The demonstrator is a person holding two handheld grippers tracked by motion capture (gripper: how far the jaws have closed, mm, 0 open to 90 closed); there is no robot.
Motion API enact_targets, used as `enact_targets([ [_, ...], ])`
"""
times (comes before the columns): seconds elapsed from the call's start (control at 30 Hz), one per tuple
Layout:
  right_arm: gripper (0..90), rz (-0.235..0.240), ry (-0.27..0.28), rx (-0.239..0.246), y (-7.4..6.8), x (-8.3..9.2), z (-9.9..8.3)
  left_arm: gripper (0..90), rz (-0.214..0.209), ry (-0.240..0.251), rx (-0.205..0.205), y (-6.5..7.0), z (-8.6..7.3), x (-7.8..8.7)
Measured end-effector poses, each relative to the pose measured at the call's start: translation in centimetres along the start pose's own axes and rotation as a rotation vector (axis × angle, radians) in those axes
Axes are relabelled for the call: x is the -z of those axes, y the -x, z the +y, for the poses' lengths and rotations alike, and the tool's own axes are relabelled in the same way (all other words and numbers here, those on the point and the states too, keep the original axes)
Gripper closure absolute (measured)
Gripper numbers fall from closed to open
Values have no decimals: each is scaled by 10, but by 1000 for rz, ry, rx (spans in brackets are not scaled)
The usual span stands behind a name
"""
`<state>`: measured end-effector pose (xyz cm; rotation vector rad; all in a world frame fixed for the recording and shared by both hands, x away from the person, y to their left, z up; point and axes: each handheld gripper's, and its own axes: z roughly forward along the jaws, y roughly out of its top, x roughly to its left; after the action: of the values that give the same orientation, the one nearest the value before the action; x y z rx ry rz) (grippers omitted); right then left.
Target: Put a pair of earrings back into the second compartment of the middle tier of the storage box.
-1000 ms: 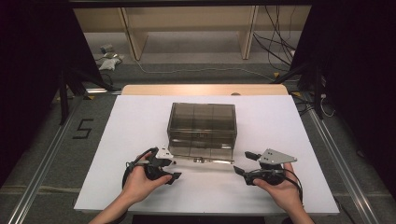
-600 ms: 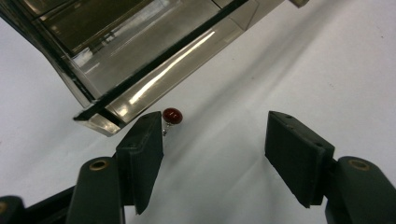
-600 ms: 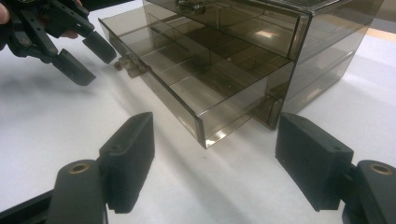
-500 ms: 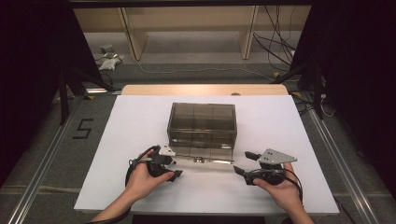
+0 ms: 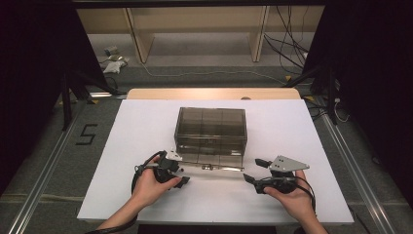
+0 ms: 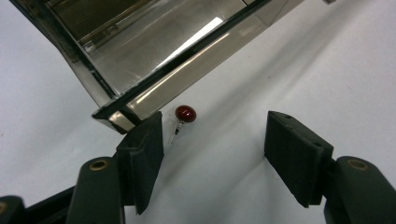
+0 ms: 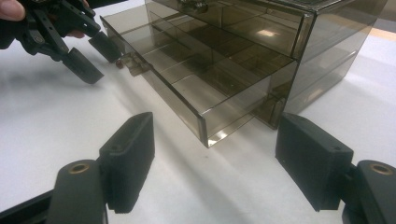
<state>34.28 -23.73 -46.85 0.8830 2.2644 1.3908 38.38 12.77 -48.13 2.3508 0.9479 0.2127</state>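
Observation:
A smoky clear drawer box (image 5: 210, 127) stands mid-table with its lowest drawer (image 5: 214, 167) pulled out toward me; the drawer (image 7: 187, 81) has several compartments. A small red bead on a metal pin (image 6: 185, 113) lies on the white table just outside the drawer's left front corner (image 6: 116, 116), also seen as a red bead (image 7: 119, 63). My left gripper (image 6: 215, 130) is open, its jaws straddling the bead without touching it; it sits at the drawer's left end (image 5: 181, 169). My right gripper (image 7: 215, 130) is open at the drawer's right front corner (image 5: 254, 170), holding nothing.
The white table top (image 5: 122, 146) reaches a wooden strip (image 5: 214, 93) at the back. Black frame posts (image 5: 65, 97) stand at both sides. Cables (image 5: 287, 58) and wooden shelving (image 5: 195, 29) lie on the floor beyond.
My left hand has edged slightly right and forward, toward the drawer's corner. The right hand and the drawer have not moved.

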Motion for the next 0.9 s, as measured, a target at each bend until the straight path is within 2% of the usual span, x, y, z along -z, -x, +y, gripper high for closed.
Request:
enact_targets([
  [0.2,293,0,2,-1,0,0,0,368,27,-37,-53,5,4,-2],
  [0.4,293,2,0,2,0,0,0,382,4,-53,-44,1,7,-2],
  [0.53,294,2,-2,3,0,0,0,408,-10,-73,-63,-2,9,-1],
  [0.7,295,4,-5,5,0,0,0,465,-9,-91,-63,-5,12,-1],
  [0.9,295,6,-6,5,0,0,0,477,-1,-131,-66,-4,18,-2],
])
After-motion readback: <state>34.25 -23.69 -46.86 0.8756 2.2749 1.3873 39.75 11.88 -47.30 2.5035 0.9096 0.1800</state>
